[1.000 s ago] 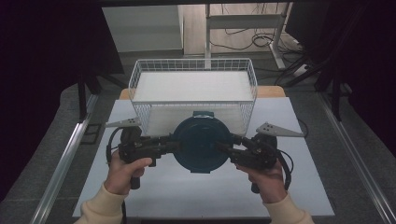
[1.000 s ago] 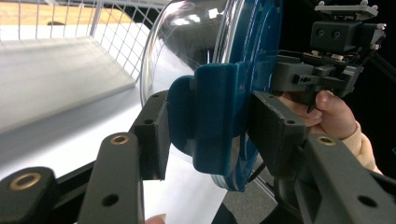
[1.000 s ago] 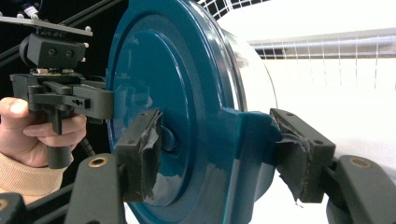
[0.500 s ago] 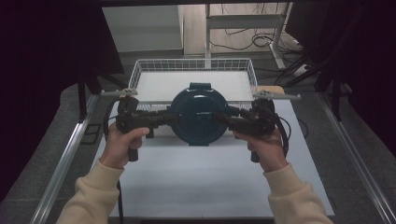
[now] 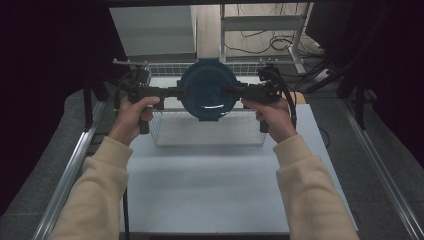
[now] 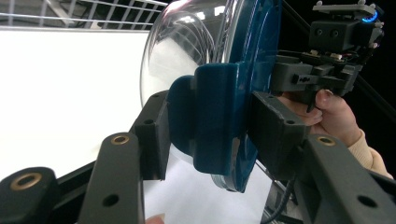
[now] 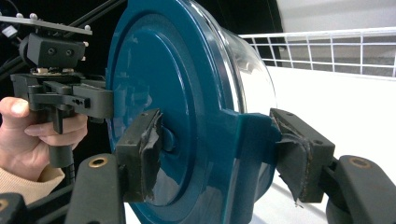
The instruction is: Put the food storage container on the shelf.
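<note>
A: High view: round container (image 5: 207,90) with a dark teal lid, held up between two grippers, above the near part of a white wire basket (image 5: 210,131) on the pale table (image 5: 220,185).

B: Left gripper (image 5: 176,92)?

A: Clamped on the container's left edge. Right gripper (image 5: 231,90) clamped on the right edge. Both held level, pointing inward at each other. Hands (image 5: 131,113) in cream sleeves (image 5: 95,190) on the grips.

B: Closer look from the left gripper view?

A: Container (image 6: 219,88) seen edge-on, clear bowl toward the white surface, teal lid toward the dark side. Jaws pinched on a teal side latch (image 6: 215,123), one pad (image 6: 154,135) on the bowl side, the other on the lid side. Other gripper (image 6: 327,70) beyond, with fingers (image 6: 327,112) wrapped on its handle.

B: Right gripper view?

A: Teal lid (image 7: 159,84) facing left, clear bowl (image 7: 247,70) facing the basket's wire rim (image 7: 327,46). Worn pads (image 7: 140,151) pressed either side of the latch (image 7: 254,144). Left gripper (image 7: 100,101) gripping the far edge.
</note>
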Demonstrator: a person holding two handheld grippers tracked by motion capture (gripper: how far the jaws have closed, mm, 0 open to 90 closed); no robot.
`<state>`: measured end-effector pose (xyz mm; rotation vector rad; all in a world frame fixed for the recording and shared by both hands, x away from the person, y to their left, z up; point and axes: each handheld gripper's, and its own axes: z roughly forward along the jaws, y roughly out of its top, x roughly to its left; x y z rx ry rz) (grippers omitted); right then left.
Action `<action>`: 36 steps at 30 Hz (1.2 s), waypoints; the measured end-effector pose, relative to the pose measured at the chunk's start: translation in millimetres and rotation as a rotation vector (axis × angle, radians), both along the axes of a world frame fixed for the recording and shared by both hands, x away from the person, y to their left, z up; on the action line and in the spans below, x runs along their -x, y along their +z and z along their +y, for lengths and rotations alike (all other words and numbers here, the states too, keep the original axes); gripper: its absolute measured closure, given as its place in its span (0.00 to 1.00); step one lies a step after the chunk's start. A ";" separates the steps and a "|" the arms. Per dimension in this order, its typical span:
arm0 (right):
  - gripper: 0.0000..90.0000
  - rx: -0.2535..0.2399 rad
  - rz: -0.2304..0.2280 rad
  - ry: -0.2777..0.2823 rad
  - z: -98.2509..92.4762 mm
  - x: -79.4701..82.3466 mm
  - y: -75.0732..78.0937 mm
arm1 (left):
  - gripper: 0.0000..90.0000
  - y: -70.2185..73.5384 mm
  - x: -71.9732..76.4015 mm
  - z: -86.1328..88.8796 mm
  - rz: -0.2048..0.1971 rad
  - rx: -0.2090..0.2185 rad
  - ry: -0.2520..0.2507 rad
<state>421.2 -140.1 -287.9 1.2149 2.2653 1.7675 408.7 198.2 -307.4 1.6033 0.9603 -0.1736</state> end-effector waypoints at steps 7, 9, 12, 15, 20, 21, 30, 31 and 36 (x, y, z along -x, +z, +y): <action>0.41 -0.003 0.060 -0.024 3.5 -30.9 -12.3 | 0.55 -15.9 -32.3 1.4 0.080 0.027 0.029; 0.41 0.000 0.084 -0.035 4.6 -39.7 -16.1 | 0.55 -21.0 -40.7 1.0 0.100 0.035 0.039; 0.40 -0.034 0.116 -0.064 4.7 -50.9 -20.3 | 0.55 -26.2 -51.7 2.6 0.132 0.087 0.052; 0.40 -0.075 0.196 -0.102 4.3 -61.9 -23.9 | 0.54 -31.2 -60.4 1.8 0.182 0.129 0.083; 0.39 -0.120 0.291 -0.186 6.0 -75.3 -30.6 | 0.46 -41.4 -72.8 -1.0 0.250 0.153 0.082; 0.39 -0.120 0.291 -0.186 6.0 -75.3 -30.6 | 0.46 -43.0 -74.3 -1.3 0.257 0.160 0.082; 0.21 -0.094 0.252 -0.241 9.7 -67.9 -28.9 | 0.29 -40.3 -67.2 -0.7 0.215 0.125 0.152; 0.19 -0.065 0.227 -0.250 9.7 -62.6 -26.0 | 0.27 -35.6 -58.8 2.8 0.179 0.105 0.186; 0.14 0.023 0.066 -0.267 -3.9 -18.6 -15.7 | 0.22 -24.0 -8.5 11.4 0.042 0.011 0.203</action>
